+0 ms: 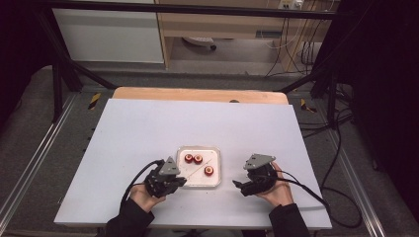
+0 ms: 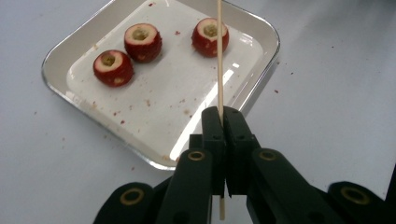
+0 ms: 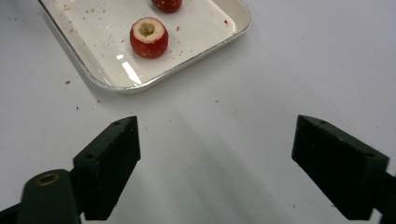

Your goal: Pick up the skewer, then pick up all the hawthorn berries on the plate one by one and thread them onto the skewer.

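Three cored red fruits sit in one white tray (image 2: 261, 35): the first (image 2: 113, 68), the second (image 2: 143, 42) and the third (image 2: 210, 37). One thin wooden skewer (image 2: 220, 70) is here, and two handheld grippers, left (image 1: 182, 181) and right (image 1: 237, 186).

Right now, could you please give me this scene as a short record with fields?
surface: white table
tray: shallow white tray with a metal rim, crumbs scattered inside
fruit: three cored red fruits in the tray, two side by side, one apart
left gripper: shut on wooden skewer, which points over the tray
right gripper: open, holding nothing, over bare table beside the tray
skewer load: nothing threaded on it yet
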Demonstrator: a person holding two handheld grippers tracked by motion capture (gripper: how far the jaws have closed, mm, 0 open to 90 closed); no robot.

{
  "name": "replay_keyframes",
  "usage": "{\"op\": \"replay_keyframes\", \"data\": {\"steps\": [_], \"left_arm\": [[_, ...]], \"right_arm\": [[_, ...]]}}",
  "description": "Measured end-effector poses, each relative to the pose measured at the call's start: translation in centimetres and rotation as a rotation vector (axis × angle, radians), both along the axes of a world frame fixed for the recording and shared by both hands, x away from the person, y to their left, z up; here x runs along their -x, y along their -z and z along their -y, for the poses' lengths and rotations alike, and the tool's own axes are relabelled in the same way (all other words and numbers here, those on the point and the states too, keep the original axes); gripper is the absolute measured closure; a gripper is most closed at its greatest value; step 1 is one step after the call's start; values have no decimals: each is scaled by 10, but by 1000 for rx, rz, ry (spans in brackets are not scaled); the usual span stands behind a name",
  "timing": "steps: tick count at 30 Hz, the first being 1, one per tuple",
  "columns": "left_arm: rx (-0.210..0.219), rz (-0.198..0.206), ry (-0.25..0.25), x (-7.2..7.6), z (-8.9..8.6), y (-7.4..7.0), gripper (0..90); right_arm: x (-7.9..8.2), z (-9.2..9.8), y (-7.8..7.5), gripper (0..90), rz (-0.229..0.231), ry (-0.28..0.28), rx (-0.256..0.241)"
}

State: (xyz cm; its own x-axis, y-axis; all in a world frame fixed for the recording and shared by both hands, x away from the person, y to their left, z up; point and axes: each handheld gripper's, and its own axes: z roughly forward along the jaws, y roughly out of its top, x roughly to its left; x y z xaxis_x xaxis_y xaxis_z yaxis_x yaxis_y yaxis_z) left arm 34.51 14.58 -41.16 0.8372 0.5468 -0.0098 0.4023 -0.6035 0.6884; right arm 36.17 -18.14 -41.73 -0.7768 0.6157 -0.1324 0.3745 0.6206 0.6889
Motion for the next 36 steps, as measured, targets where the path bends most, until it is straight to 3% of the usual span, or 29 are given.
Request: {"op": "replay_keyframes", "data": {"steps": [9, 15, 23, 32, 36], "left_arm": [[95, 8, -75, 5, -37, 13, 886], [140, 22, -85, 8, -47, 14, 885], [169, 30, -101, 12, -55, 20, 885], [183, 17, -111, 14, -60, 21, 885], [180, 26, -110, 14, -60, 21, 885]], "right_arm": [[-7, -4, -2, 90, -87, 71, -132], [-17, -18, -7, 64, -134, 86, -151], [-27, -42, -12, 66, -154, 80, -179], [-42, -69, -16, 71, -204, 69, -127], [-48, -82, -17, 86, -231, 65, -79]]}}
